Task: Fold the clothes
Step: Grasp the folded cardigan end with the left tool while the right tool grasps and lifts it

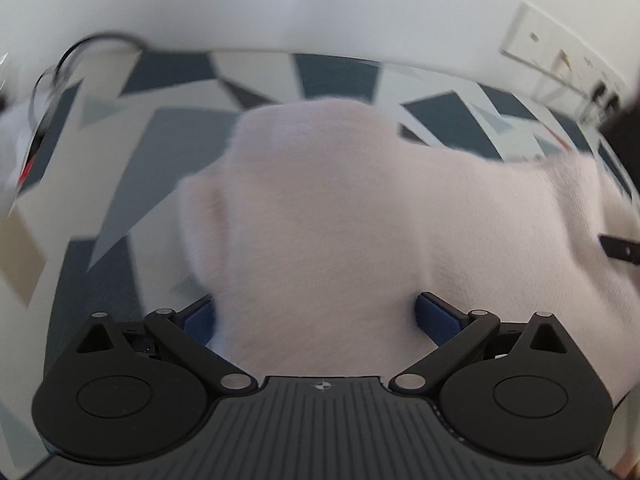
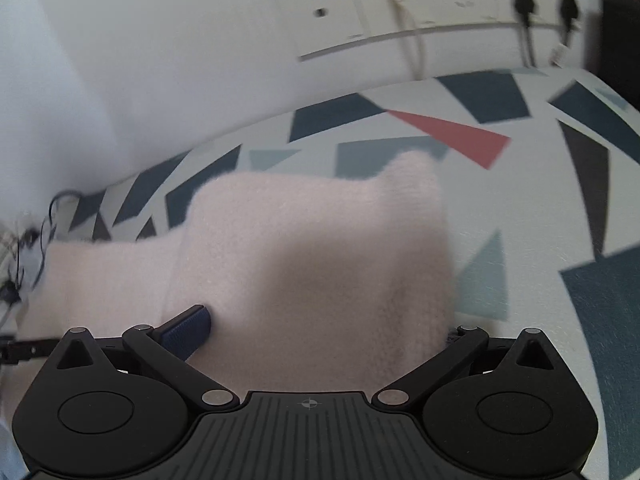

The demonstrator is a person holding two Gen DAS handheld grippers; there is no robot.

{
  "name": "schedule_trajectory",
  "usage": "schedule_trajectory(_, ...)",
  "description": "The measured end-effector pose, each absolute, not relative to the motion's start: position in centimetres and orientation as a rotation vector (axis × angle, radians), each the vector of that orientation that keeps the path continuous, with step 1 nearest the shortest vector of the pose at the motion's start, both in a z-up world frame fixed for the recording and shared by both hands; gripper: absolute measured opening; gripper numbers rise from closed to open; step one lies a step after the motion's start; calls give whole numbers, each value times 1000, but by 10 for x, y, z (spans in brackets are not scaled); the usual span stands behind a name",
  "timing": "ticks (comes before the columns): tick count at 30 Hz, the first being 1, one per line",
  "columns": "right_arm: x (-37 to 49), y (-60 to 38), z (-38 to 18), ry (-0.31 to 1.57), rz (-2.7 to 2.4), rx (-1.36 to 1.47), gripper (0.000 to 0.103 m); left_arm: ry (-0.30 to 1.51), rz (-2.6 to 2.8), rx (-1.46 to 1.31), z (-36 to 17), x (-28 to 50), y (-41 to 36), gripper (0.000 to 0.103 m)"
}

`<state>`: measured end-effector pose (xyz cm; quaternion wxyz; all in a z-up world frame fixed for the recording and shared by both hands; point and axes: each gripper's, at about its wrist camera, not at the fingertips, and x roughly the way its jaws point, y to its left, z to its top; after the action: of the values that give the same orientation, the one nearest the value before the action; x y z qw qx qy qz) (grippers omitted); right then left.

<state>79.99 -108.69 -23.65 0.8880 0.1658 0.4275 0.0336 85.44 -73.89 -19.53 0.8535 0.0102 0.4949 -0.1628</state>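
A pale pink fuzzy garment [image 1: 340,216] lies in a bulky heap on the patterned tablecloth [image 1: 168,148]. My left gripper [image 1: 316,316] stands wide with the cloth filling the gap between its blue pads [image 1: 436,318]; the pads sit at the cloth's sides without visibly squeezing it. In the right wrist view the same garment [image 2: 312,248] spreads out ahead. My right gripper [image 2: 320,328] is also wide open. Its left pad [image 2: 188,330] rests beside the cloth, and the cloth hides the right one. Both views are blurred.
The tablecloth [image 2: 540,208] has dark blue, grey and red shapes on white. A white wall with a socket panel [image 2: 400,12] and black plugs [image 2: 524,0] stands behind. Dark cables [image 2: 28,248] lie at the left. A black bar [image 1: 618,248] juts in at the right edge.
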Motion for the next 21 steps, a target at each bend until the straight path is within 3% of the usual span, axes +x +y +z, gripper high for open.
schedule_trajectory(1, 802, -1081, -236, 894, 89, 331, 102, 1041, -353, 10, -193, 854, -741, 74)
schedule_trajectory(4, 806, -1066, -236, 897, 146, 281, 94, 1053, -377, -31, -188, 853, -744, 48)
schedule_trajectory(8, 809, -1054, -231, 886, 181, 281, 61, 1037, -356, 1, -183, 843, -752, 40)
schedule_trajectory(12, 806, -1051, -224, 871, 201, 296, 45, 995, -311, 12, -170, 822, -752, 36)
schedule_trajectory(21, 780, -1050, -181, 700, 302, 350, 38, 877, -211, -68, -119, 766, -724, 35)
